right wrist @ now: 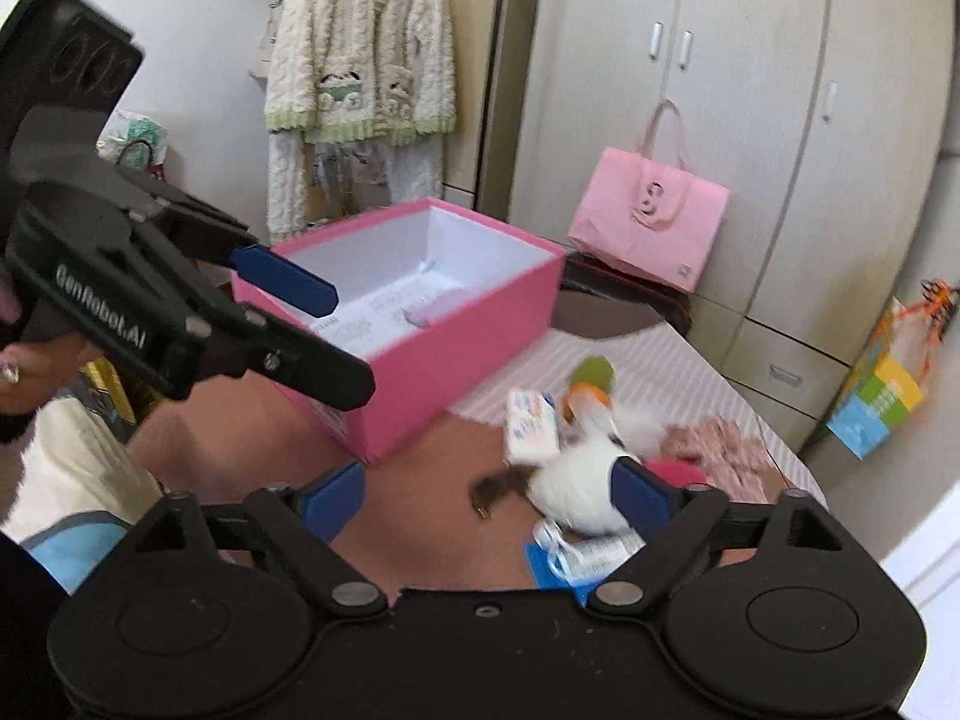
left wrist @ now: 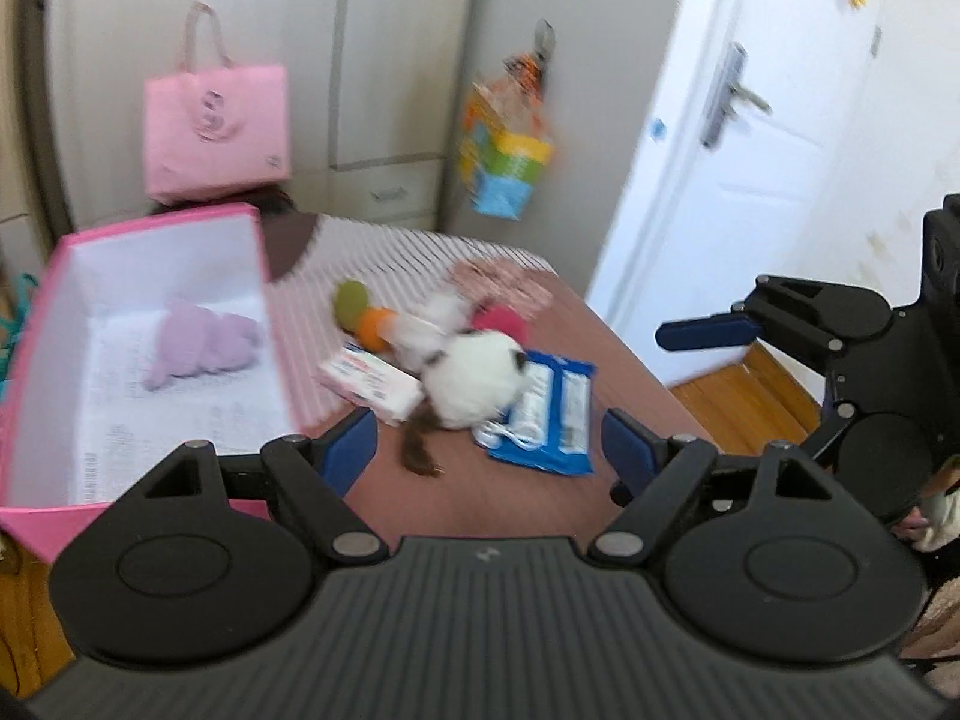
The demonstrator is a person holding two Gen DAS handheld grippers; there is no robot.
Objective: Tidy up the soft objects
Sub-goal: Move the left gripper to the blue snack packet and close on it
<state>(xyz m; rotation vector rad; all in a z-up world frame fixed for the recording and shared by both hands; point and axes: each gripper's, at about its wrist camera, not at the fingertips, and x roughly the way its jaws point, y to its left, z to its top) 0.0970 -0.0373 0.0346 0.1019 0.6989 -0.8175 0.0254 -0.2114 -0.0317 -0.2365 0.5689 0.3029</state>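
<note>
Your left gripper (left wrist: pixel 489 444) fingers wide apart, empty; right gripper (right wrist: pixel 486 495) likewise; white plush (left wrist: pixel 474 381) on surface (left wrist: pixel 510 498); purple plush (left wrist: pixel 201 342) in pink box (left wrist: pixel 36 312).

A big pale wardrobe (right wrist: pixel 690 120) stands at the back. A white door (left wrist: pixel 738 138) is beside it. A pink bag (left wrist: pixel 217 129) hangs there. The floor (left wrist: pixel 738 396) is brown wood. A fluffy robe (right wrist: pixel 360 72) hangs on the wall.

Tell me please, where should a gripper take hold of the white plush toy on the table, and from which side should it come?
Probably grip the round white body of the white plush toy, coming from above and the near side. It is the bulkiest soft part; the brown tail is thin. The tissue pack and blue packet crowd its flanks.
</note>
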